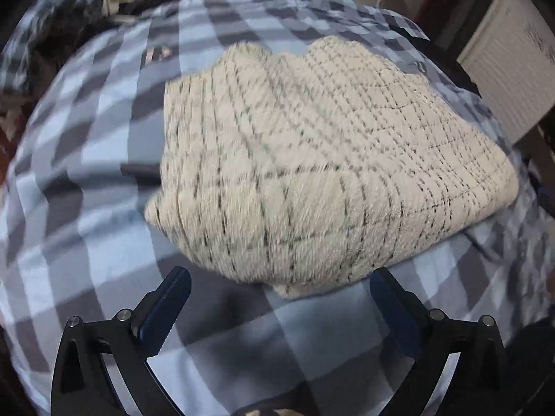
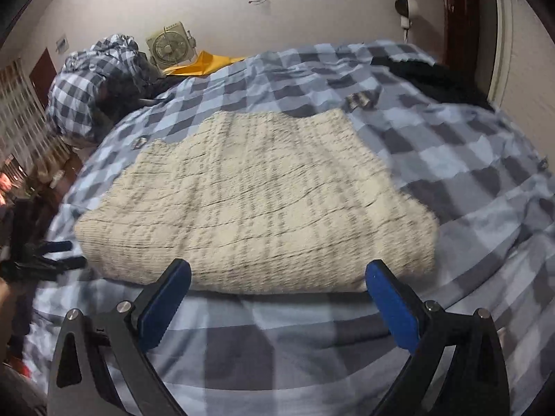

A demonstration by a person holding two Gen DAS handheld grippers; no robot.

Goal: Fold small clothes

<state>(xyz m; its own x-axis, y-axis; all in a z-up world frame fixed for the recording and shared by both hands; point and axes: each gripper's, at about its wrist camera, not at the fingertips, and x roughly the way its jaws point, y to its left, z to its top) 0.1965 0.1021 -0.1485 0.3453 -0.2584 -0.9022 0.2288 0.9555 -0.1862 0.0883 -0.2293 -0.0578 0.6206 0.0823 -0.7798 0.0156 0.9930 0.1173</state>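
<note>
A cream knitted garment with thin dark grid lines (image 1: 312, 159) lies folded in a thick stack on the blue-grey checked bed cover (image 1: 104, 138). My left gripper (image 1: 277, 298) is open and empty, its blue-padded fingers just short of the garment's near corner. In the right wrist view the same garment (image 2: 249, 201) lies flat ahead. My right gripper (image 2: 277, 287) is open and empty, its fingers just short of the garment's near folded edge. The left gripper (image 2: 45, 256) shows at the far left, beside the garment's left edge.
The checked cover (image 2: 451, 173) spans the bed. A bundled checked cloth (image 2: 90, 79), a small fan (image 2: 170, 48) and a yellow cloth (image 2: 204, 64) lie at the far end. A dark garment (image 2: 433, 76) lies at the far right. A small dark object (image 1: 138, 170) lies left of the garment.
</note>
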